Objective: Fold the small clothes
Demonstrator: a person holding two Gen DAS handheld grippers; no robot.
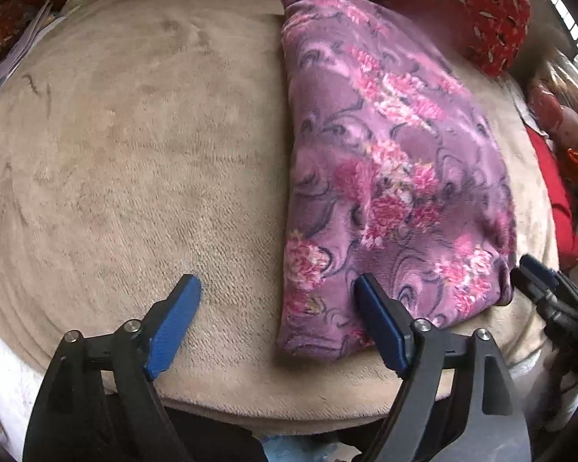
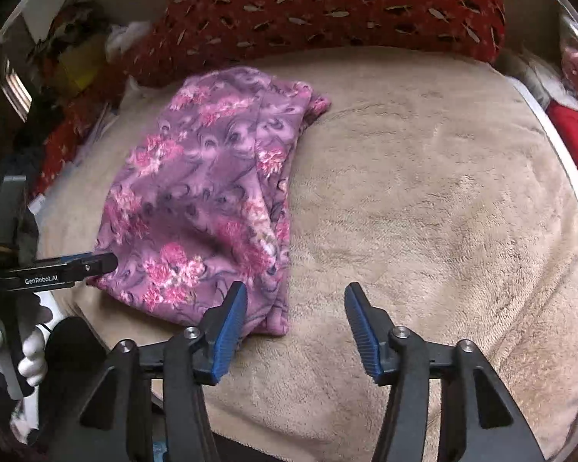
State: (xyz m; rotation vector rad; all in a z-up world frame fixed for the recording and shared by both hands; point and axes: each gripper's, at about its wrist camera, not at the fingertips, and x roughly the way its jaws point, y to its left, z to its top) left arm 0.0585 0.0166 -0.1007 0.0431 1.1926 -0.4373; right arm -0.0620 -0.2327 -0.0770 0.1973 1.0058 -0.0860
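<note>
A purple fleece garment with pink flowers (image 1: 385,169) lies folded in a long strip on a beige plush blanket (image 1: 135,154). It also shows in the right wrist view (image 2: 208,200). My left gripper (image 1: 277,285) is open and empty, its right finger over the garment's near end. My right gripper (image 2: 294,292) is open and empty, its left finger at the garment's near right corner. The right gripper's tip shows in the left wrist view (image 1: 539,273) beside the garment's near right edge. The left gripper shows from the side in the right wrist view (image 2: 96,263), touching the garment's near left edge.
A red patterned pillow (image 2: 327,7) lies along the back of the blanket (image 2: 424,200). Red cloth (image 1: 555,200) and clutter sit at the right side. Papers (image 1: 23,46) lie at the far left. A white-gloved hand (image 2: 15,350) holds the left gripper.
</note>
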